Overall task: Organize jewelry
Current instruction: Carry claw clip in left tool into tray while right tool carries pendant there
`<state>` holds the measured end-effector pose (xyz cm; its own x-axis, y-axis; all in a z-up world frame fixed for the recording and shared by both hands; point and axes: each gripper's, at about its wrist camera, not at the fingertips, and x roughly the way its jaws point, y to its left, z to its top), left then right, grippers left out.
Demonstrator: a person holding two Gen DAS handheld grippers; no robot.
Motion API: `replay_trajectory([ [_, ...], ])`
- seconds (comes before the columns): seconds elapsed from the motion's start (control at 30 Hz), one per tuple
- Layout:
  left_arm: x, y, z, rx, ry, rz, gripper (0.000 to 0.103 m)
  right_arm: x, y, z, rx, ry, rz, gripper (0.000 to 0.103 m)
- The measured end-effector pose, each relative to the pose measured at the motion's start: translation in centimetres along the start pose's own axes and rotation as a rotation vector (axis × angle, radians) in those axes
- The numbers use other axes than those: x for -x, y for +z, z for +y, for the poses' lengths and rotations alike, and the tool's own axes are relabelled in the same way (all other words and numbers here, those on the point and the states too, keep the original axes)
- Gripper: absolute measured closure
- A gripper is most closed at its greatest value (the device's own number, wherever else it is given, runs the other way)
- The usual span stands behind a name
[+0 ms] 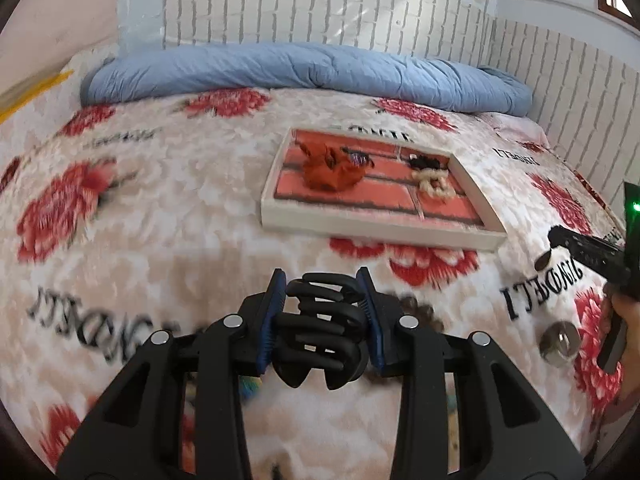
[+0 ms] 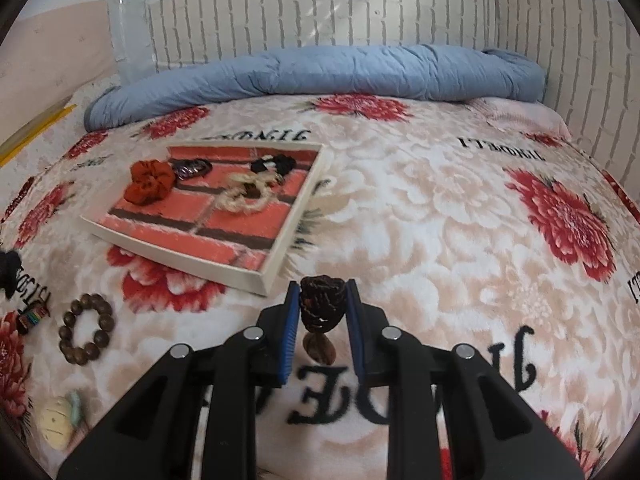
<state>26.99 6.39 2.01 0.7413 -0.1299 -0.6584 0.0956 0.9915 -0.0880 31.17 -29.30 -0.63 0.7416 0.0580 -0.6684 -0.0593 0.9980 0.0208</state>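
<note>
My left gripper [image 1: 322, 286] is shut on a black claw hair clip [image 1: 320, 328], held above the floral blanket. My right gripper [image 2: 323, 294] is shut on a dark brown beaded piece [image 2: 322, 304] with a brown pendant bead hanging under it. A shallow white tray [image 1: 360, 232] [image 2: 276, 264] with a red brick-pattern floor lies ahead on the bed. In it are an orange scrunchie [image 1: 328, 168] [image 2: 150, 180], a dark clip [image 2: 192, 168], a black hair tie [image 2: 276, 164] and a cream rope piece [image 1: 434, 184] [image 2: 244, 196]. In the left wrist view the right gripper's finger shows at the right edge.
On the blanket lie a brown bead bracelet [image 2: 86, 328], a small multicoloured item [image 2: 34, 316], a cream and mint piece [image 2: 60, 420] and a silvery round object [image 1: 560, 344]. A rolled blue quilt [image 1: 304, 72] lines the far side under the brick-pattern wall.
</note>
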Motion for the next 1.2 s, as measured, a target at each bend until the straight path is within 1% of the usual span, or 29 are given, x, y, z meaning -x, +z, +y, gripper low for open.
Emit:
replay_trajectory([
  [0.07, -0.5, 1.9, 0.1, -0.020, 0.006, -0.008, 0.068, 0.0, 0.7, 0.8, 0.015, -0.001, -0.007, 0.080],
  [0.2, -2.4, 5.4, 0.2, -0.024, -0.033, -0.003, 0.068, -0.5, 2.7, 2.5, 0.036, -0.008, -0.016, 0.080],
  [0.33, -5.5, 8.1, -0.3, -0.051, -0.027, 0.021, 0.068, -1.5, 5.3, 3.6, 0.017, 0.003, -0.021, 0.080],
  [0.43, -8.6, 9.9, -0.7, -0.046, -0.044, 0.048, 0.068, -3.2, 7.1, 4.6, 0.028, -0.007, -0.005, 0.080],
  [0.5, -10.3, 10.4, -0.9, -0.050, -0.050, 0.067, 0.068, -4.4, 7.8, 5.2, 0.024, -0.011, 0.010, 0.080],
  [0.63, -14.5, 10.9, -1.9, -0.108, -0.009, 0.100, 0.068, -7.0, 8.6, 6.1, 0.019, -0.012, 0.040, 0.080],
  [0.73, -17.1, 11.2, -1.9, -0.101, -0.007, 0.129, 0.068, -9.1, 8.9, 6.8, 0.019, -0.024, 0.063, 0.080],
  [0.83, -19.3, 11.5, -1.9, -0.112, 0.022, 0.154, 0.068, -10.9, 9.4, 7.0, 0.001, -0.035, 0.079, 0.080],
  [0.9, -20.3, 11.7, -2.0, -0.123, 0.039, 0.161, 0.068, -11.9, 9.6, 7.0, -0.016, -0.041, 0.080, 0.080],
  [1.03, -21.3, 12.2, -2.3, -0.138, 0.052, 0.158, 0.068, -13.8, 10.1, 6.7, -0.059, -0.051, 0.087, 0.080],
  [1.2, -22.8, 12.9, -2.2, -0.133, 0.069, 0.167, 0.068, -15.7, 10.5, 6.9, -0.046, -0.078, 0.103, 0.080],
])
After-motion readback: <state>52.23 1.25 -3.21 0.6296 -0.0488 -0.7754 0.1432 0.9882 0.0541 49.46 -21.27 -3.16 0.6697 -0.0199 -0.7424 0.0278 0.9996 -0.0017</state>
